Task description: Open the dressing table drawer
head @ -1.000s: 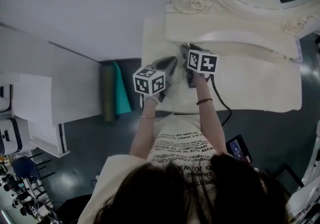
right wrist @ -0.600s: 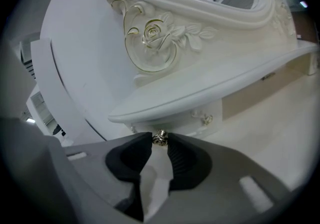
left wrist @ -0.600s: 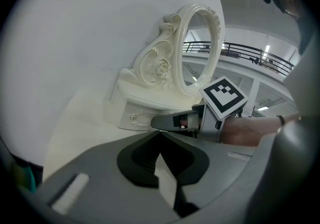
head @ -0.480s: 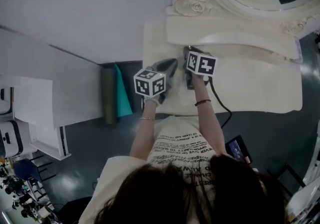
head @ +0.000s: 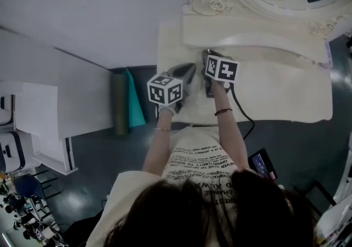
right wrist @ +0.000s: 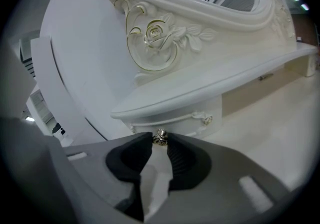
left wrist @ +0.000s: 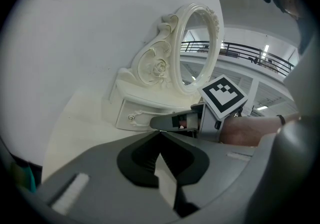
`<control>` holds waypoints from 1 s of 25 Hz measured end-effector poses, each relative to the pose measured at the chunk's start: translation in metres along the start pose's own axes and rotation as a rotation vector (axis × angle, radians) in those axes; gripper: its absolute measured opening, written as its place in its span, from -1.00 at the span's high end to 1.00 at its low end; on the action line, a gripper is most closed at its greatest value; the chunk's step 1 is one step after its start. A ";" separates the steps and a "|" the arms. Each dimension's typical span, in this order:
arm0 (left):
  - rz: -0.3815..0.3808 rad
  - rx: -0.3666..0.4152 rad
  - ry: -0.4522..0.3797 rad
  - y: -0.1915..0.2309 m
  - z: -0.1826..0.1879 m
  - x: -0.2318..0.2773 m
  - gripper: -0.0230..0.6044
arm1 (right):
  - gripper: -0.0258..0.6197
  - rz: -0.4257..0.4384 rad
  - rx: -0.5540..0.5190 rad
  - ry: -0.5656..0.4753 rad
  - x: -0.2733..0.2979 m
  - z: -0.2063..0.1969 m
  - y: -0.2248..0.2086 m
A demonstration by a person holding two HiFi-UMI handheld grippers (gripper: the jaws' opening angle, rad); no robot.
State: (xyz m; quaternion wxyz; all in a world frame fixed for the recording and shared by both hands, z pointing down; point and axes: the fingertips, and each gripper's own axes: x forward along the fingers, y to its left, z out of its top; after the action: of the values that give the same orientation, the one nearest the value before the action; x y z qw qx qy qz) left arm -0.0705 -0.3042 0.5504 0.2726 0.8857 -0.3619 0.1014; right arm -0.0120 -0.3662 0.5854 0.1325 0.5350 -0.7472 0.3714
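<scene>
- One small cream drawer [right wrist: 185, 118] sits closed under the curved shelf [right wrist: 225, 76]. It is at the back left of the dressing table [head: 275, 94], just below the carved rose [right wrist: 155, 38] at the foot of the mirror [left wrist: 197, 43] frame.
- Its little metal knob [right wrist: 160, 136] sticks out of the cream front, with a small gilt-edged scroll ornament [right wrist: 202, 117] near it.
- The right gripper [right wrist: 160, 140] points down at a slant toward that front. Its jaws have just been closing and now pinch the knob between their tips, one pad on each side.
- In the left gripper view the same drawer [left wrist: 140, 118] shows below the mirror's carved scroll. The right gripper [left wrist: 155, 124] reaches up to it from the right, its marker cube [left wrist: 223, 97] behind it.
- The left gripper [left wrist: 160, 134] hangs just beside the right one, over the bare table top and short of the drawer. Its jaws are pressed together with nothing between them.
- In the head view the two grippers lie side by side above the left part of the table. The left gripper [head: 190, 68] is nearer the front edge, and the right gripper [head: 206, 56] has its tip at the edge of the shelf.
- A dark cable [head: 245, 114] runs from the right gripper back over the table's front edge. A dark band circles the right wrist [head: 223, 105].
- A white wall [head: 99, 9] stands to the left of the table. A green roll [head: 118, 103] and a teal sheet [head: 132, 103] rest on the dark floor beside it.
</scene>
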 end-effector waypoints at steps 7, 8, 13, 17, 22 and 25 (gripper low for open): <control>-0.006 0.012 0.003 -0.008 -0.002 -0.001 0.94 | 0.61 0.005 -0.005 0.000 -0.006 -0.004 -0.001; -0.006 0.013 0.002 -0.009 -0.002 -0.001 0.94 | 0.61 0.006 -0.006 0.000 -0.007 -0.005 -0.002; -0.005 0.017 -0.001 -0.013 -0.004 -0.002 0.94 | 0.61 0.010 -0.008 0.004 -0.010 -0.009 -0.002; -0.003 0.018 0.001 -0.015 -0.005 -0.004 0.94 | 0.61 0.012 -0.010 0.008 -0.012 -0.011 -0.002; -0.001 0.016 0.002 -0.017 -0.007 -0.006 0.94 | 0.61 0.015 -0.015 0.010 -0.014 -0.013 0.000; -0.001 0.016 0.006 -0.018 -0.009 -0.006 0.94 | 0.61 0.019 -0.018 0.012 -0.015 -0.015 0.000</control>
State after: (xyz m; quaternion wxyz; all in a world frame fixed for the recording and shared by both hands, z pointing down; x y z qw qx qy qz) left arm -0.0615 -0.2849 0.5485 0.2666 0.8877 -0.3599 0.1067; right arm -0.0088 -0.3449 0.5868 0.1385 0.5245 -0.7546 0.3690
